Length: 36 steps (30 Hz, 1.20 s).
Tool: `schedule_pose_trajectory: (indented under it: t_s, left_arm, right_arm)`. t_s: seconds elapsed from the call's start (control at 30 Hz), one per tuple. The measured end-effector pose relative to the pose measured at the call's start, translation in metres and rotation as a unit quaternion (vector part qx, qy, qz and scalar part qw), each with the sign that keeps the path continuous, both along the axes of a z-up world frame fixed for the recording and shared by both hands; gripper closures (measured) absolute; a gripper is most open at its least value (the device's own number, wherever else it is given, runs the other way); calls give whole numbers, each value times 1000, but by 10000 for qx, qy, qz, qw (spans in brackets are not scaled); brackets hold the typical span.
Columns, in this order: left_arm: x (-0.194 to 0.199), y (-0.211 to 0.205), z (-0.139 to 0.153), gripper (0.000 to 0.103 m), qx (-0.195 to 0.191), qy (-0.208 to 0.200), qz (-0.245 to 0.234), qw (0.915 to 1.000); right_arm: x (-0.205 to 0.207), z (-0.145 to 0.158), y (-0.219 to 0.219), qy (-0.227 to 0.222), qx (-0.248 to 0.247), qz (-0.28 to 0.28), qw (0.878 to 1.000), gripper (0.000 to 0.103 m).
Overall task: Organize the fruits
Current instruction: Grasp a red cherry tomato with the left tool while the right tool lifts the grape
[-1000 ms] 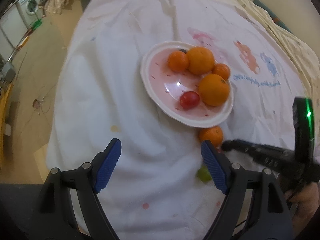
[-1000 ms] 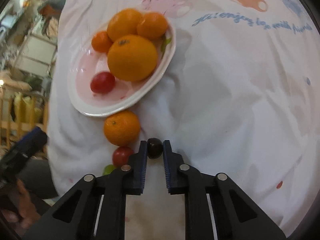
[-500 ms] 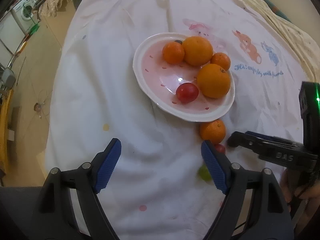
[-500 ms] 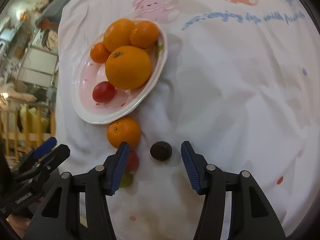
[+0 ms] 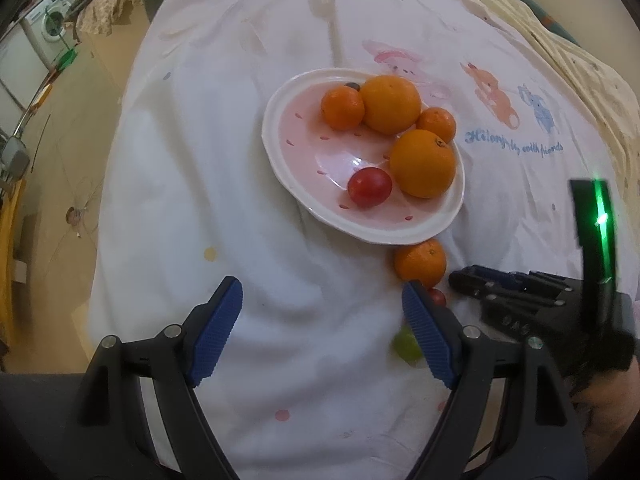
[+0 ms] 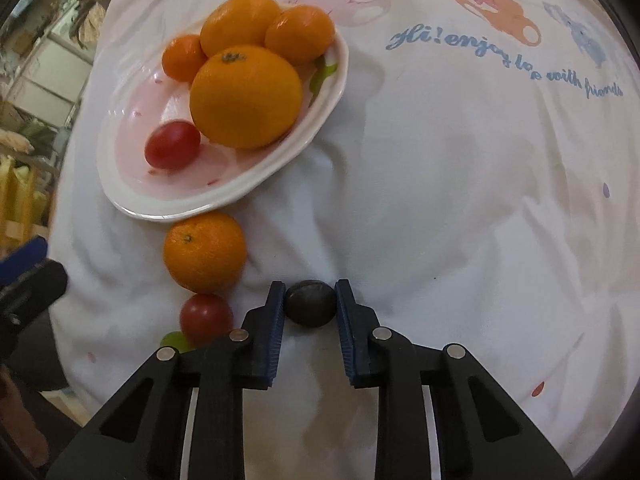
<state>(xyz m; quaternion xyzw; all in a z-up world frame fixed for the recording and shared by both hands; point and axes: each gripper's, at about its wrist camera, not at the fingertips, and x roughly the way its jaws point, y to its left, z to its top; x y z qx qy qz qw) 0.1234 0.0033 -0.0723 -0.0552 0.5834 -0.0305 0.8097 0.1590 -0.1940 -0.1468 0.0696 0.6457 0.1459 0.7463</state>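
A pink-and-white plate holds several oranges and a red tomato. On the white cloth just below its rim lie a tangerine, a small red tomato and a green grape. My right gripper is closing on a dark round fruit, and both blue pads touch its sides. My left gripper hangs open over bare cloth, left of the loose fruit.
The white cover with cartoon animals and blue lettering spreads right of the plate. Its left edge drops to a tan floor, with a washing machine far off. The right gripper's body sits close beside my left one's right finger.
The right jaws held the dark fruit, opened and left it on the cloth half a second ago, and are now shut on it again. The left gripper has stayed open.
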Motion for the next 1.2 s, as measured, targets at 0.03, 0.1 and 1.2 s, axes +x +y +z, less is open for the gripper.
schedule_pose_trajectory:
  t_s: [0.03, 0.1, 1.2]
  left_arm:
    - [0, -2, 0, 23, -13, 23, -29, 10000]
    - [2, -8, 0, 23, -38, 54, -74, 10000]
    - [17, -94, -16, 78, 77, 825, -543, 9951]
  right_arm:
    - [0, 4, -6, 7, 178, -110, 9998, 77]
    - [-2, 18, -21, -119, 474, -323, 9983, 77]
    - [-5, 90, -68, -811, 1359, -1072, 9816, 77]
